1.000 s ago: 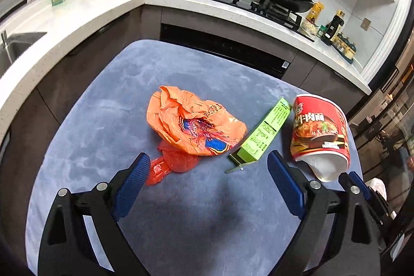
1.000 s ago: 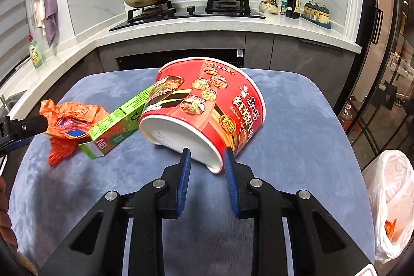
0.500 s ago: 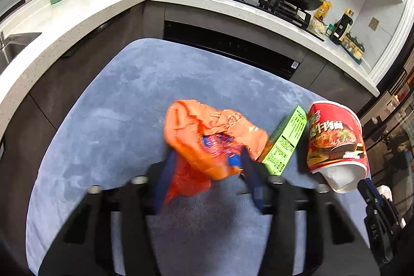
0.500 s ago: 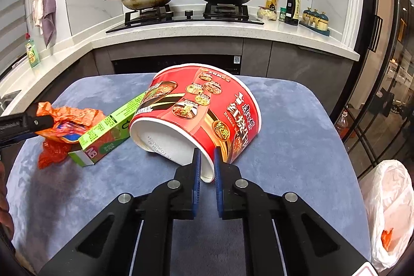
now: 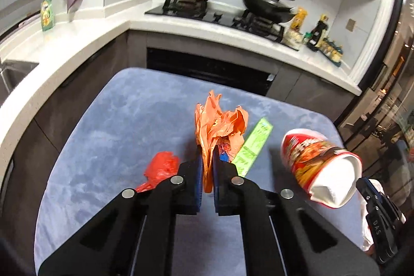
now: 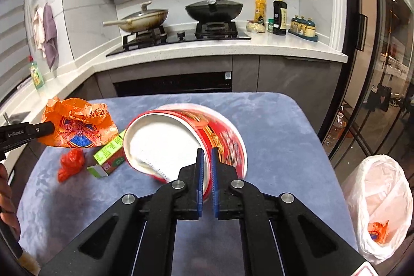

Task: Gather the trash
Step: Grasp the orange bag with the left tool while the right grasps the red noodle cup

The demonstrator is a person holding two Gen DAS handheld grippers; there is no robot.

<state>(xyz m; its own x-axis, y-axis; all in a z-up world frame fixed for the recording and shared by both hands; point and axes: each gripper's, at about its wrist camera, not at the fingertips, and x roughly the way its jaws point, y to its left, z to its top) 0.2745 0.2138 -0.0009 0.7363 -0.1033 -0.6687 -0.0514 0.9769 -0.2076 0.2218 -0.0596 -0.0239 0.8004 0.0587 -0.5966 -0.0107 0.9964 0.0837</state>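
Note:
My left gripper is shut on a crumpled orange snack wrapper, held a little above the blue-grey padded table; the same wrapper shows at the left of the right wrist view. My right gripper is shut on the rim of a red instant-noodle cup, tilted with its white inside facing me. That cup also hangs at the right of the left wrist view. A small red plastic scrap and a green carton lie on the table.
A white trash bag stands open off the table's right edge, with an orange wrapper inside. Behind the table runs a kitchen counter with a stove and two pans. A person's hand shows at the left edge.
Both grippers closed: the left on the orange wrapper, the right on the cup's rim. Both then rose, lifting wrapper and cup off the table. The red scrap stayed on the table.

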